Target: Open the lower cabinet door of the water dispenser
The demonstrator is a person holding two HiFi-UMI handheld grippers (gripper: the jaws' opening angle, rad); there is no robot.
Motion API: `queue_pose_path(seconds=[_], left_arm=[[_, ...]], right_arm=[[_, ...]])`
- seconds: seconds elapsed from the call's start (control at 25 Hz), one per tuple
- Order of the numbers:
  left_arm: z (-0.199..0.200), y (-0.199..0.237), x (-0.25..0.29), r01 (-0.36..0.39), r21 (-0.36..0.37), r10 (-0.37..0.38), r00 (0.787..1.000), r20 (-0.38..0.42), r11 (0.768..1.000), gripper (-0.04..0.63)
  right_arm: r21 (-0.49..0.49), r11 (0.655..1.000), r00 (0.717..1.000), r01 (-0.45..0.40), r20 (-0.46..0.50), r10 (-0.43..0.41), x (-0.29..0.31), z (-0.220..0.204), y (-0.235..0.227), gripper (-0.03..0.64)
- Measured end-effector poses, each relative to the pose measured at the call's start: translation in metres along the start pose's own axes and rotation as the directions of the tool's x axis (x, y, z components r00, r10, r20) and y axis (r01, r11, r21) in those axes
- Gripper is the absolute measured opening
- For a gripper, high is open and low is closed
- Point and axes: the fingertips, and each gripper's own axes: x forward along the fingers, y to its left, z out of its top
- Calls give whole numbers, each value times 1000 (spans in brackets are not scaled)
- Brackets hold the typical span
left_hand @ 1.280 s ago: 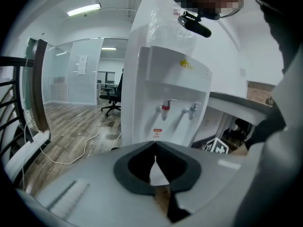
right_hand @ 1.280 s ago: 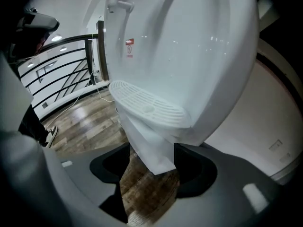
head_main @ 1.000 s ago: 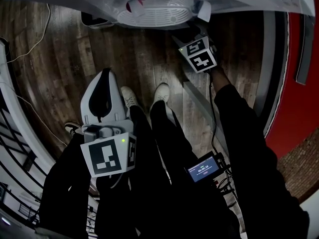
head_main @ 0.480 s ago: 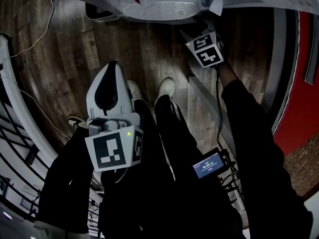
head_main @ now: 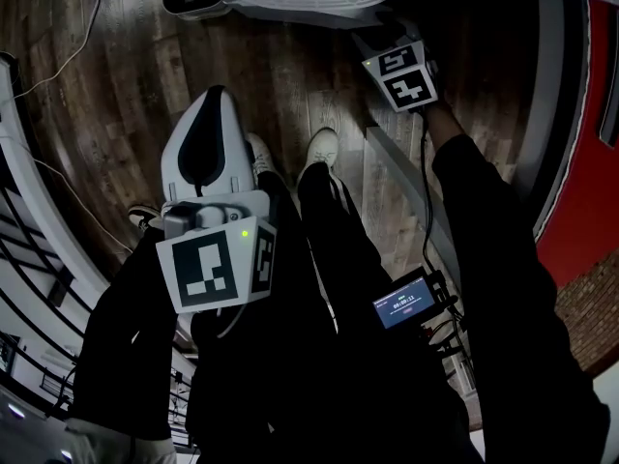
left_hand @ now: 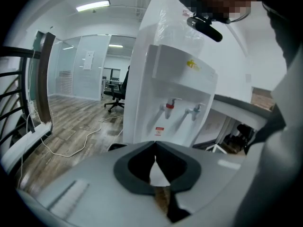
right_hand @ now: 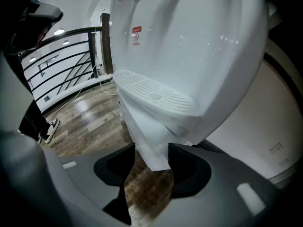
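Your right gripper (right_hand: pixel 152 161) sits at the lower centre of the right gripper view. Its jaws have just been closing and stand part-way open, with the free edge of the lower cabinet door (right_hand: pixel 147 138) between them and a pad against each face. That white panel hangs just under the drip tray (right_hand: pixel 152 96) of the water dispenser (right_hand: pixel 203 51), which fills the upper right of that view.

The door looks like thin, smooth, glossy plastic: probably light and stiff, but slippery. Grip well in from the corner and pull along the hinge arc, since a catch may resist at first.

Your left gripper (left_hand: pixel 155 148), low in the left gripper view, has its tips touching with nothing between them, well apart from the dispenser.
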Motion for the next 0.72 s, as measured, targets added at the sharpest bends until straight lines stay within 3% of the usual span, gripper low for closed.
queue_pose_path(seconds=[0.72], left_arm=[[-6,-4,-8,8,-8,-8,1000,6,1000,8]], right_arm=[[52,999,1000,-9,-11,9,-10,-13,31,202]])
